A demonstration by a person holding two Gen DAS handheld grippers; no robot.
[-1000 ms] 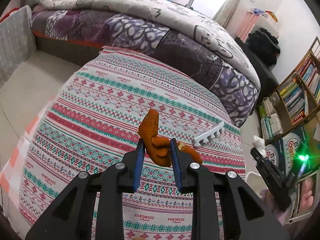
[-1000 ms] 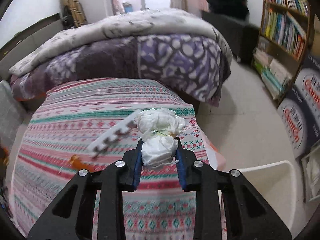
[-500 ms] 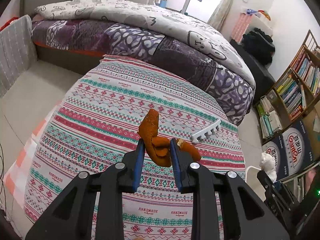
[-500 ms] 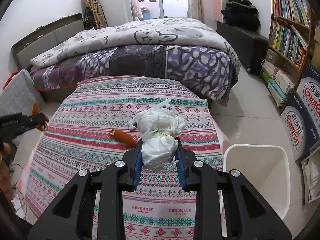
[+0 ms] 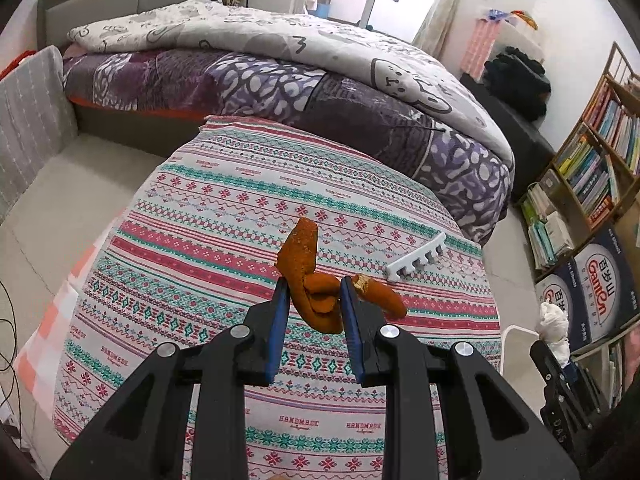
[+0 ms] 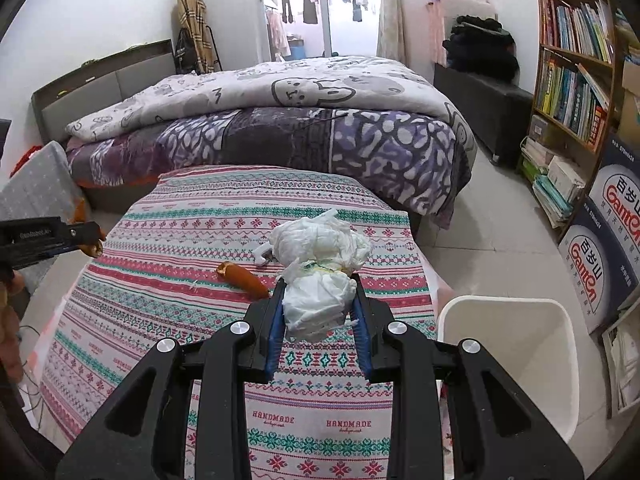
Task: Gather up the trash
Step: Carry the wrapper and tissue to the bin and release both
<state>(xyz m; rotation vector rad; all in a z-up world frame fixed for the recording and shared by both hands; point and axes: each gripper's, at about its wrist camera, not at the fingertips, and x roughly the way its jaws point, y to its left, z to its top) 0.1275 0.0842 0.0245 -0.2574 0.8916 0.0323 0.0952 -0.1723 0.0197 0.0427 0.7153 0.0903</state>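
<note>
Both grippers are loaded. The left gripper (image 5: pixel 312 304) has its fingers clenched on an orange peel (image 5: pixel 310 276), held above the counter (image 5: pixel 224 208). The right gripper (image 6: pixel 318 304) grasps a white wad (image 6: pixel 320 276), also lifted. The bin (image 6: pixel 508 360) stands on the floor just right of the counter. A carrot stub (image 6: pixel 242 276) and a white clip (image 5: pixel 416 258) lie on the cloth. To drop well, I would carry each load squarely over the bin mouth before opening, wad first since it is nearer.
</note>
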